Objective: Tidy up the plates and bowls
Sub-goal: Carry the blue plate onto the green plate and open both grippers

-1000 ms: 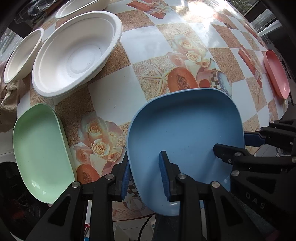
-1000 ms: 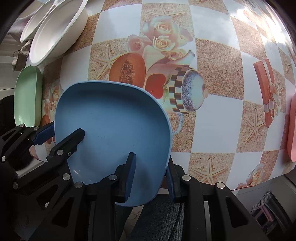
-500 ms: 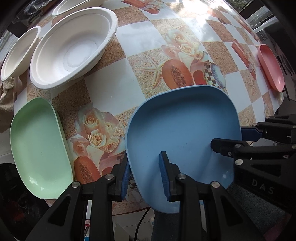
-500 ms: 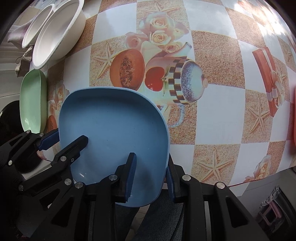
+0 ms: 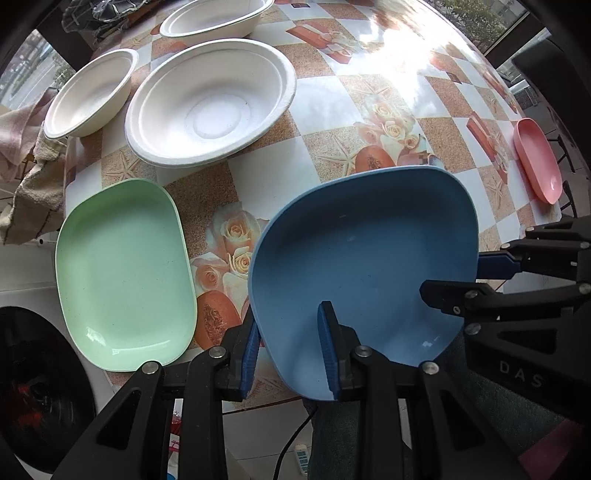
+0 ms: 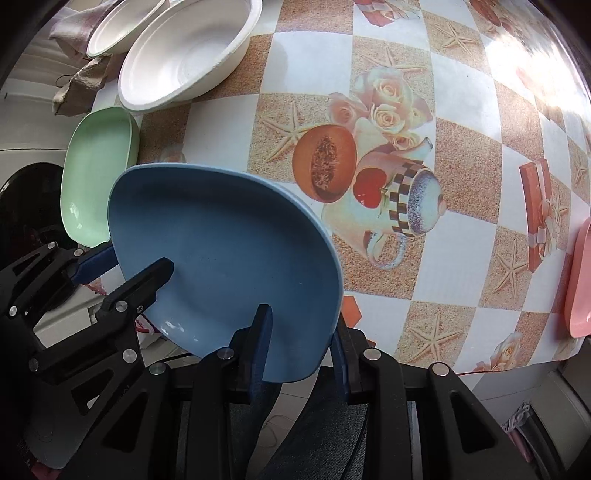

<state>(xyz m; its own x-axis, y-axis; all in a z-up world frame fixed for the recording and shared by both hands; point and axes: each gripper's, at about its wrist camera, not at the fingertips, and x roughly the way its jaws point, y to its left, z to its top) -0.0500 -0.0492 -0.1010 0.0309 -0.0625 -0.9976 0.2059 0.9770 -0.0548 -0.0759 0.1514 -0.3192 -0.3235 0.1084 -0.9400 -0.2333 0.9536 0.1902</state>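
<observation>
Both grippers hold one blue plate (image 5: 365, 258) by its rim, lifted above the table's front edge. My left gripper (image 5: 288, 350) is shut on its left near rim. My right gripper (image 6: 301, 332) is shut on its right near rim; the blue plate also shows in the right wrist view (image 6: 221, 251). A green plate (image 5: 122, 273) lies on the table to the left, also in the right wrist view (image 6: 96, 184). A pink plate (image 5: 537, 162) lies far right.
Three white bowls stand at the back left: a large one (image 5: 210, 107), a smaller one (image 5: 88, 96) and another behind (image 5: 214, 18). A crumpled cloth (image 5: 29, 177) hangs at the left edge. The table has a flowered checkered cover (image 6: 461, 166).
Both grippers have pulled back and risen with the blue plate, so it now sits off the table's front edge. The green plate and the bowls have not moved.
</observation>
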